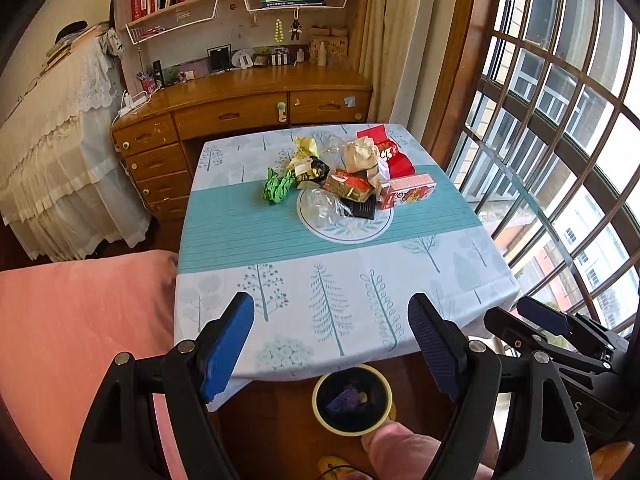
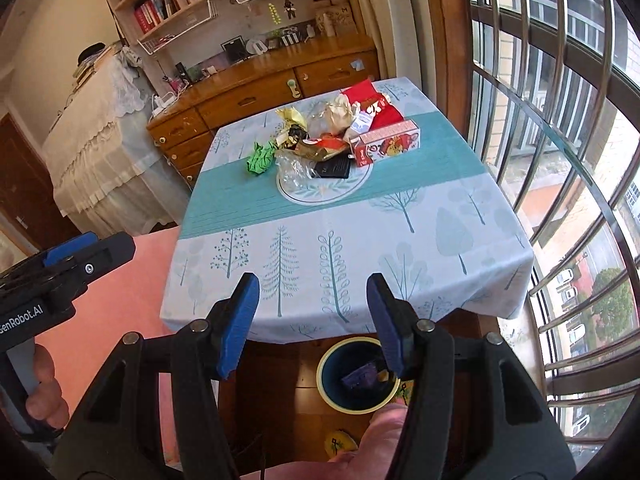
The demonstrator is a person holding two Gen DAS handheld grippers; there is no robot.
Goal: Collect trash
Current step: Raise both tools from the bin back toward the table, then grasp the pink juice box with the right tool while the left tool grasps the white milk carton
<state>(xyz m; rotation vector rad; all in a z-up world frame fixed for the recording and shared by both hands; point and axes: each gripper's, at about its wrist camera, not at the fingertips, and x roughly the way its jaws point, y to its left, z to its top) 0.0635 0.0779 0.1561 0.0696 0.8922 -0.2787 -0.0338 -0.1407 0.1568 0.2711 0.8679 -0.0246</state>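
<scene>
A heap of trash lies at the far middle of the clothed table (image 1: 328, 280) (image 2: 320, 240): a green crumpled wrapper (image 1: 277, 188) (image 2: 260, 158), clear plastic (image 1: 322, 206) (image 2: 294, 172), a red-and-white carton (image 1: 406, 190) (image 2: 390, 142), a black card (image 1: 362, 208) (image 2: 333, 168), a tan paper ball (image 1: 360, 154) (image 2: 338, 116) and red packaging (image 1: 394, 156) (image 2: 376, 108). A yellow-rimmed bin (image 1: 352, 400) (image 2: 358, 376) stands on the floor under the near edge, purple trash inside. My left gripper (image 1: 332, 344) and right gripper (image 2: 312, 320) hover open and empty above the near edge.
A pink-covered bed (image 1: 72, 340) lies left of the table. A wooden desk (image 1: 240, 100) with shelves stands behind it, a lace-draped cabinet (image 1: 60, 152) at far left. Barred windows (image 1: 560, 140) run along the right. A person's knee (image 1: 400, 448) and yellow slipper show below.
</scene>
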